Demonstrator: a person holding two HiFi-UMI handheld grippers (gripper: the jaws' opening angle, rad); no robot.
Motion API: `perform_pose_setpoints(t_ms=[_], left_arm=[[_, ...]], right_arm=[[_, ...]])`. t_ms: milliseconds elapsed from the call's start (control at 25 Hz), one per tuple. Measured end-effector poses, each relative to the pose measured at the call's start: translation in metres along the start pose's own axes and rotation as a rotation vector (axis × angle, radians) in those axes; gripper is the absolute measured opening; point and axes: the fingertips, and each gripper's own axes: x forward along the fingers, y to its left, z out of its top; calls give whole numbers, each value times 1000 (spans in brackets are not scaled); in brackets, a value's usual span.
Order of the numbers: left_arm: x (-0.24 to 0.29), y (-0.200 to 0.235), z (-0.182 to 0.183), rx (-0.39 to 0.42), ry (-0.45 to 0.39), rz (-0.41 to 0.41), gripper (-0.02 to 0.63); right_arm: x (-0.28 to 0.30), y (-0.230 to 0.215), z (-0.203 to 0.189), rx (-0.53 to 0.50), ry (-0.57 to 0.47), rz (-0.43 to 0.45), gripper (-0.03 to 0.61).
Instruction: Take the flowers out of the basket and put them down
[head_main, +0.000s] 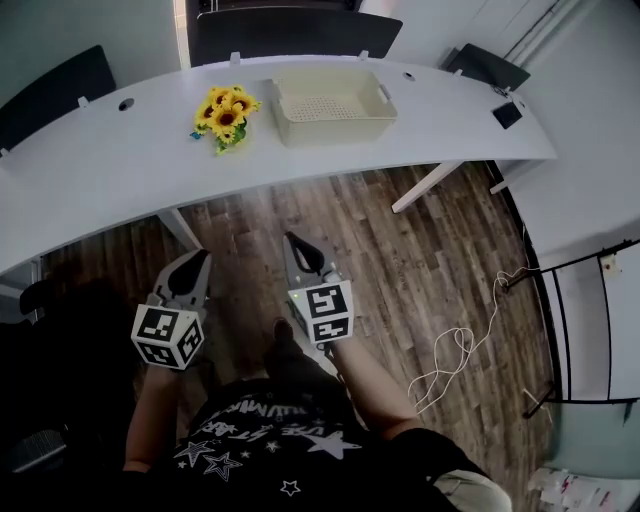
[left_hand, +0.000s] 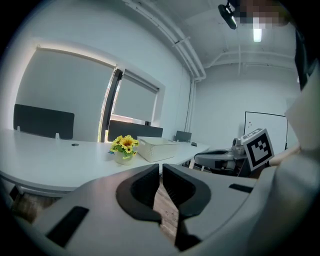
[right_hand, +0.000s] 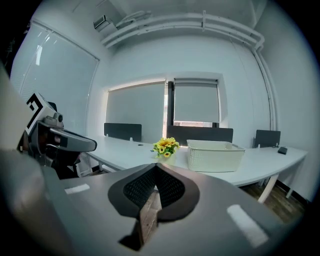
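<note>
A bunch of yellow sunflowers (head_main: 226, 110) in a small pale pot stands on the long white curved table (head_main: 110, 165), just left of the cream perforated basket (head_main: 335, 110), which looks empty. Both grippers hang over the wooden floor, well short of the table's near edge. My left gripper (head_main: 200, 258) is shut with only a thin slit at the tips and nothing in it. My right gripper (head_main: 292, 240) is shut and empty too. Over the left gripper (left_hand: 161, 167), the flowers (left_hand: 124, 145) and basket (left_hand: 157, 148) lie far ahead. The right gripper (right_hand: 155, 167) faces the flowers (right_hand: 166, 146) and basket (right_hand: 215, 155).
Dark chairs (head_main: 290, 30) stand behind the table. A slanted white table leg (head_main: 425, 187) reaches the floor on the right. A white cable (head_main: 455, 350) lies looped on the wood floor. A small black device (head_main: 507, 114) sits at the table's right end.
</note>
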Motion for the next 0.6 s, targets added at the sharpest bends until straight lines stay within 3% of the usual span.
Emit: perform_pose_setpoints(t_ms=[600], left_arm=[[-93,-14,-24,4,-12,-63,26]], right_arm=[[-74,82,-11,-3,9,-65,2]])
